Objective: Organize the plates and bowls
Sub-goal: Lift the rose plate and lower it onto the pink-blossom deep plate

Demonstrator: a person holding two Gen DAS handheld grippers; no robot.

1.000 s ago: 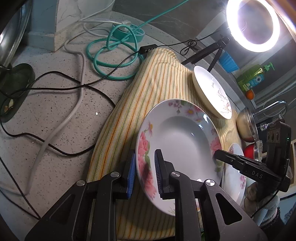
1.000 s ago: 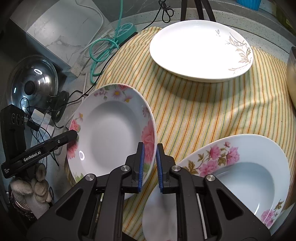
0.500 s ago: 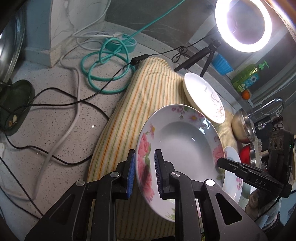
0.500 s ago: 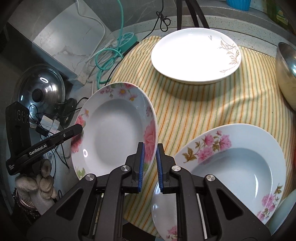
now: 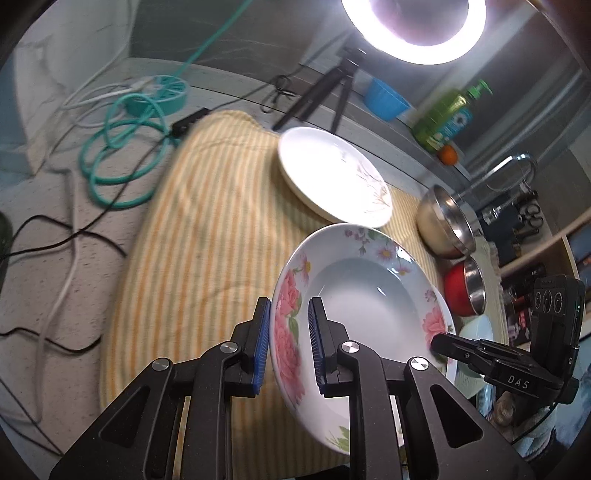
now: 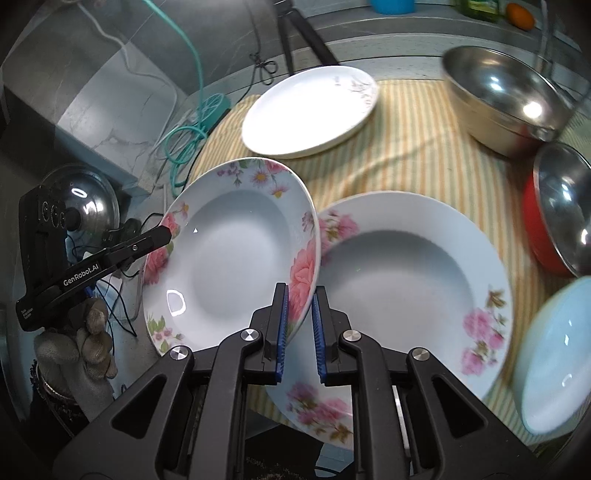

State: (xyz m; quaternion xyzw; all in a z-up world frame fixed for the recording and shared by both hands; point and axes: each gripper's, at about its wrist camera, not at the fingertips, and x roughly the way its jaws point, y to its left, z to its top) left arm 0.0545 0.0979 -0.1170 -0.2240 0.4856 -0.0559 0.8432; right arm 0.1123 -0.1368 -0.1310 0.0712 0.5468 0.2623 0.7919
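Observation:
Both grippers hold one pink-flowered deep plate (image 5: 365,295) in the air, tilted. My left gripper (image 5: 288,339) is shut on its left rim. My right gripper (image 6: 298,325) is shut on its opposite rim; the plate shows in the right wrist view (image 6: 232,251). Its right edge hangs over a second flowered deep plate (image 6: 413,280) that lies on the yellow striped cloth (image 6: 413,155). A white plate with a brown sprig (image 5: 332,177) (image 6: 310,110) lies at the back of the cloth.
A large steel bowl (image 6: 506,99) and a red-sided steel bowl (image 6: 561,210) stand at the right. A pale blue bowl (image 6: 554,362) sits at the near right. Cables and a teal hose (image 5: 122,162) lie left of the cloth. A ring light (image 5: 417,29) stands behind.
Both grippers have carried the flowered plate up and to the right, from the cloth's left edge to over the rim of the second flowered plate.

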